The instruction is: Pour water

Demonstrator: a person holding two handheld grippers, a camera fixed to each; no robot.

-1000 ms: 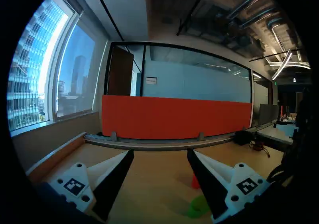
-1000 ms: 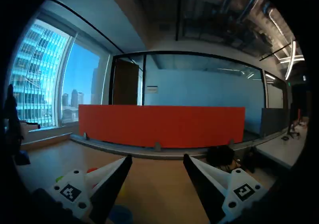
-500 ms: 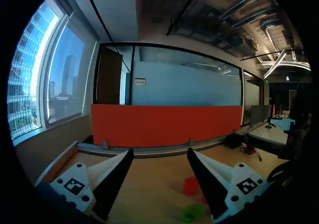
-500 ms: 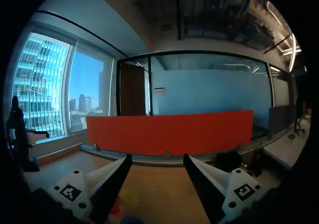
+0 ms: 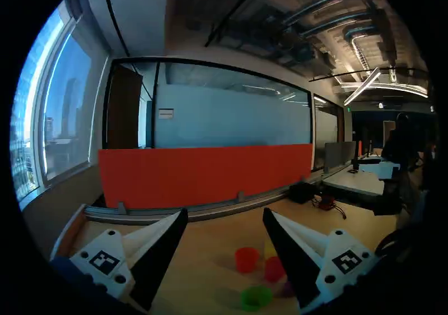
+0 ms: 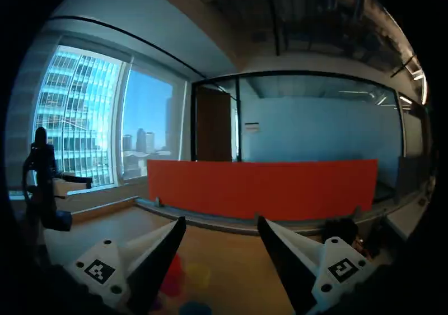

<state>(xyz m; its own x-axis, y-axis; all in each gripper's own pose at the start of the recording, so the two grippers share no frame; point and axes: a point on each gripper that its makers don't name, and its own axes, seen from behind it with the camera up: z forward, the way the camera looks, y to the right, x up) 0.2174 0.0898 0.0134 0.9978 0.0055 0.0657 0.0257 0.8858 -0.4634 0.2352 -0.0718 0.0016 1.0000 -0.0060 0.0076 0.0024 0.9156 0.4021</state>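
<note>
A purple cup (image 5: 288, 289) mostly hidden behind the left tongs (image 5: 224, 210), blue cup (image 6: 195, 309) cut by the bottom edge

The left gripper (image 5: 224, 246) pointed forward, roughly level, its fingers (image 5: 161, 246) spread wide and gripping nothing. The right gripper (image 6: 220, 246) was posed alike, fingers (image 6: 280, 253) parted and empty.

hard daylight floods in through the tall windows (image 6: 84, 124) at the left of both views, near glare on the glass in the right gripper view. the room beyond is dim, its ceiling dark apart from a strip light (image 5: 364, 85). the counter (image 5: 218, 242) glows warm; the white fingers (image 5: 140, 239) are lit on top and black on their inner faces. fisheye bowing curves the straight lines near the edges, and the far right falls into murk.
</note>
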